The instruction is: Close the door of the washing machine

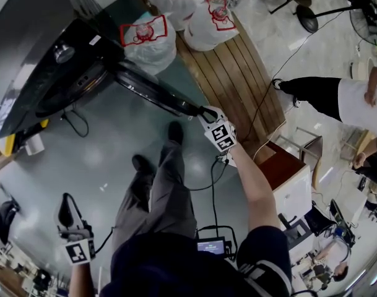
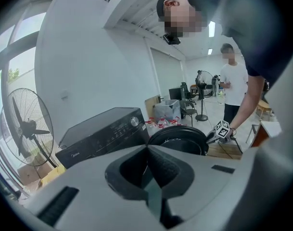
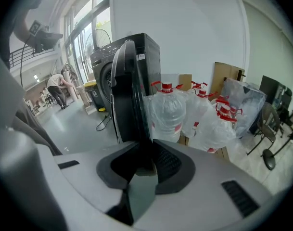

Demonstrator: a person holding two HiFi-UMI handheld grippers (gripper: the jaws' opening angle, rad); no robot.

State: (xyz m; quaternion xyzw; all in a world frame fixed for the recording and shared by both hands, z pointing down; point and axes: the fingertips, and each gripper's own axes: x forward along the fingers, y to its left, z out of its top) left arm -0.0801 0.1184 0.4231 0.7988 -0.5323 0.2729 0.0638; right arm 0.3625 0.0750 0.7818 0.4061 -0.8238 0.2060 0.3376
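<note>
The black washing machine [image 1: 55, 64] stands at the upper left of the head view, with its round door [image 1: 152, 91] swung out toward me. My right gripper [image 1: 203, 112] is shut on the door's outer edge. In the right gripper view the door rim [image 3: 127, 93] runs edge-on straight down between the pads of that gripper [image 3: 145, 160], with the machine [image 3: 139, 49] behind it. My left gripper [image 1: 65, 214] hangs low at the left, away from the machine, shut and empty. Its own view shows the closed left gripper [image 2: 147, 170], the machine [image 2: 100, 134] and the open door [image 2: 180, 139].
Bagged water bottles [image 1: 148, 42] stand on a wooden pallet [image 1: 238, 73] right beside the door, also in the right gripper view [image 3: 168, 114]. A white cabinet [image 1: 293, 187] is at my right. Another person [image 1: 337, 98] stands at the far right. A floor fan [image 2: 28, 129] is left of the machine.
</note>
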